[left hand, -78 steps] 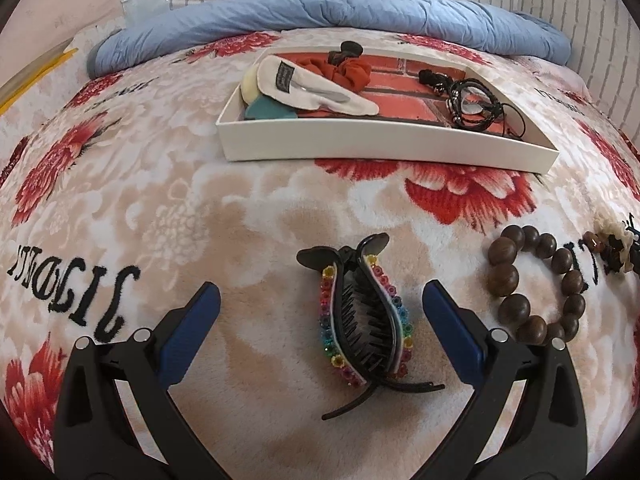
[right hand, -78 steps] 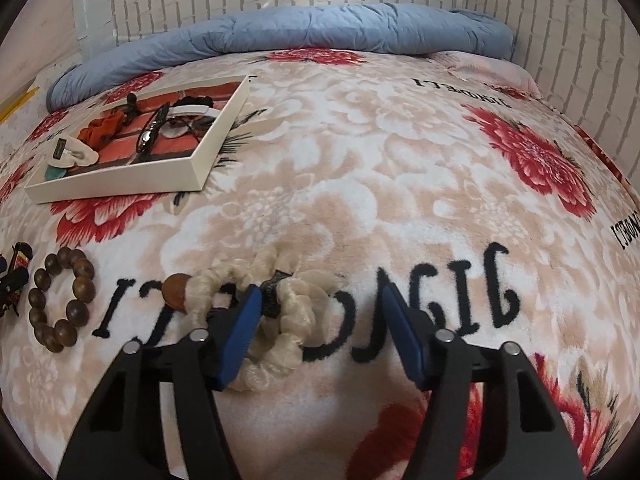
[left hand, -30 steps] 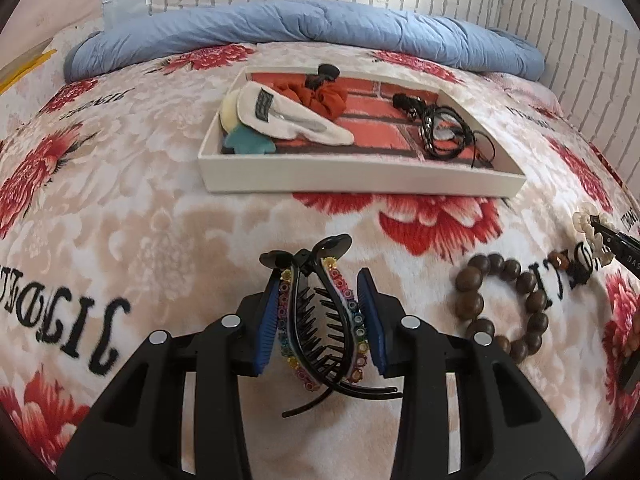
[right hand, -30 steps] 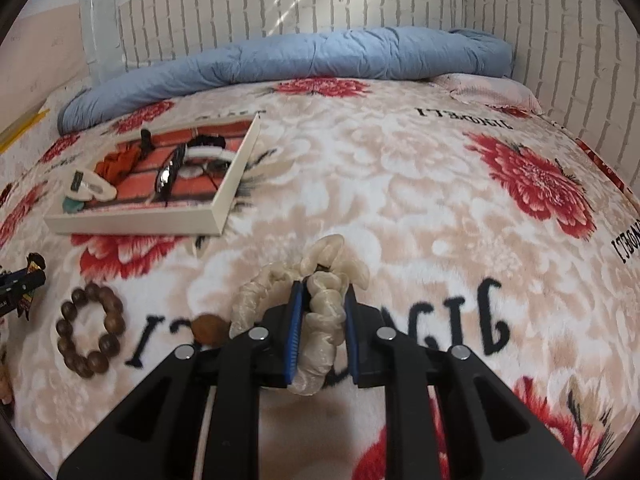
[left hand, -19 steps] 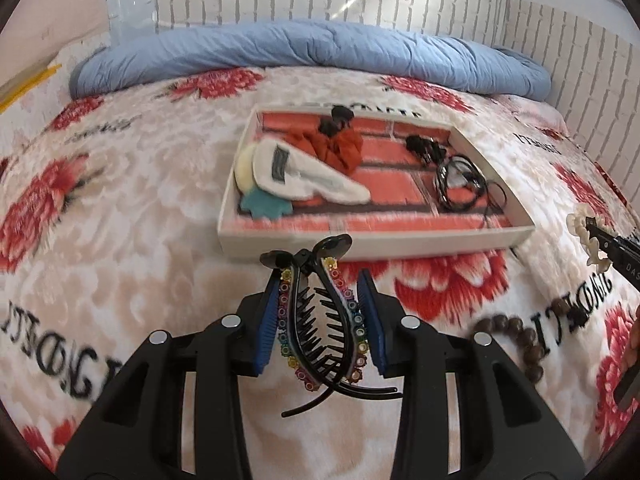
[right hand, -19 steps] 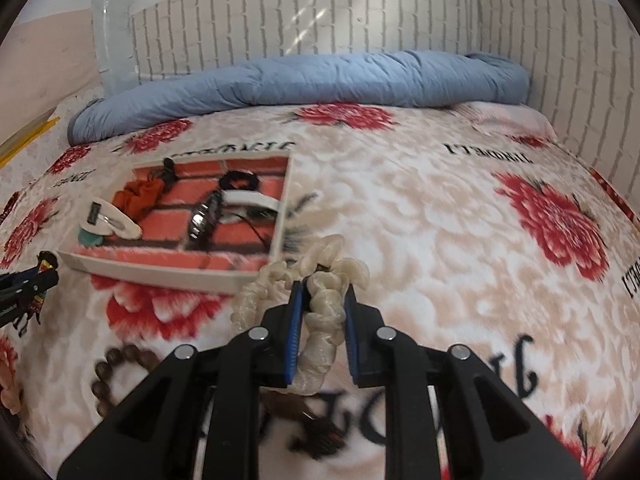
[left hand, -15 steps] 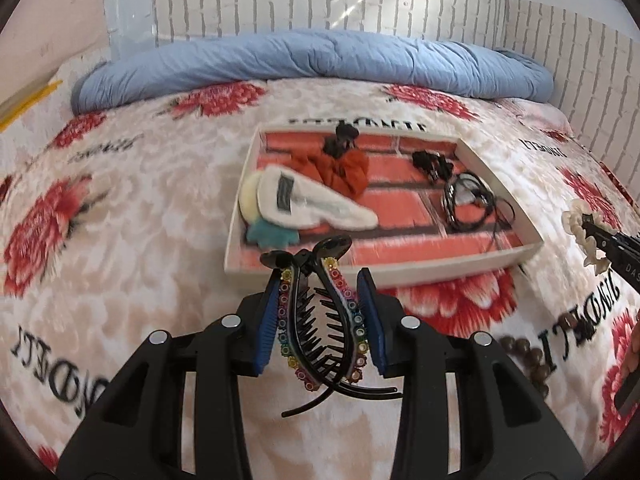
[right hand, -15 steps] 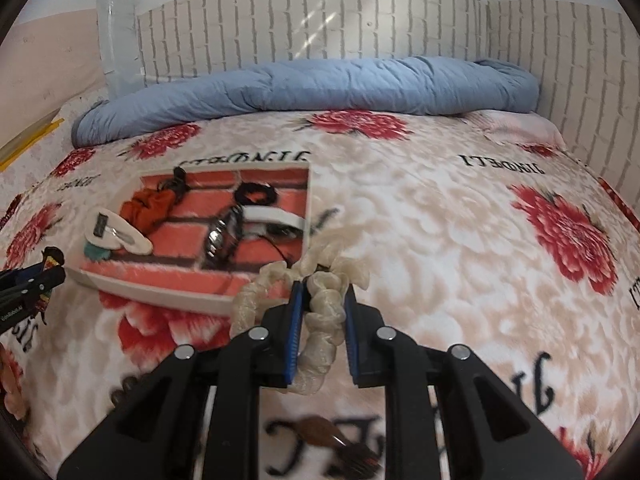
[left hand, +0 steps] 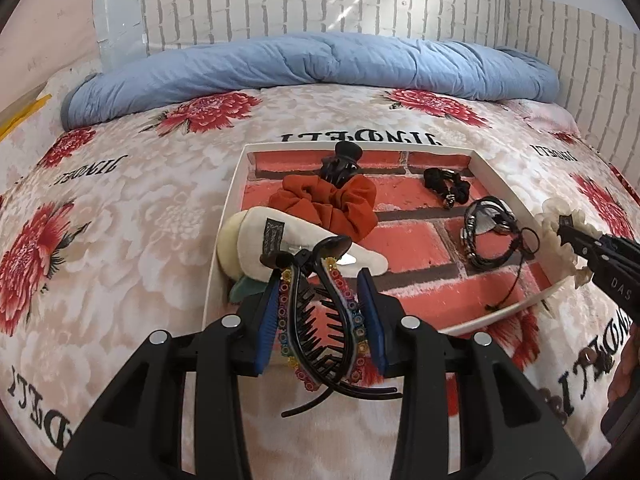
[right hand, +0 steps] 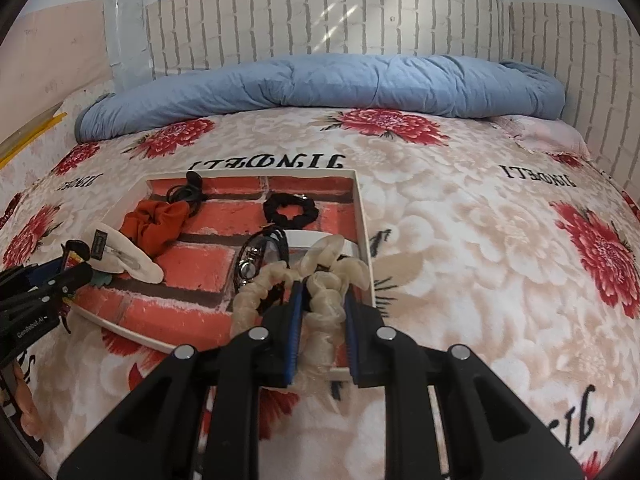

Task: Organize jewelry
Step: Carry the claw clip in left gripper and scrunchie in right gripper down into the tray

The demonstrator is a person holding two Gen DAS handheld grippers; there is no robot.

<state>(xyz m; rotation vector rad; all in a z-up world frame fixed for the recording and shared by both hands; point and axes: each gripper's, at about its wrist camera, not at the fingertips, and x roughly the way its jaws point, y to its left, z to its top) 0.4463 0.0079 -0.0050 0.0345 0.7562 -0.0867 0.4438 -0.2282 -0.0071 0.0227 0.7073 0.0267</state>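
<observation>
Blue pads: my left hand-held gripper (left hand: 320, 312) clenches a black claw clip (left hand: 320, 320) edged with rainbow beads, pads pressing both its sides.
Clip's place: held in the air over the near left corner of the tray (left hand: 236, 208), above the bedspread (left hand: 120, 220).
Right hand-held gripper (right hand: 322, 324): clenched on a cream scrunchie (right hand: 324, 292), which bulges out past the pads.
Scrunchie's place: held over the tray's near right corner; in the left view it shows at the right edge of the tray, on the tip of the other tool.
Tray: white rim, brick-print floor, lying on the flowered bedspread.
Tray, left half: a cream pouch (left hand: 296, 244) with a dark label, a teal piece (left hand: 244, 290) partly under it, an orange scrunchie (left hand: 324, 204), and a small black clip (left hand: 340, 164) at the far wall just behind the orange one.
Tray, right half: a black scrunchie (right hand: 290, 208) toward the far side, a tangle of black cord bracelets (left hand: 486, 234) nearer, and a white band (right hand: 304, 238) beside them.
Far end of bed: a rolled blue quilt (left hand: 312, 64) against the brick-pattern wall (left hand: 320, 0).
</observation>
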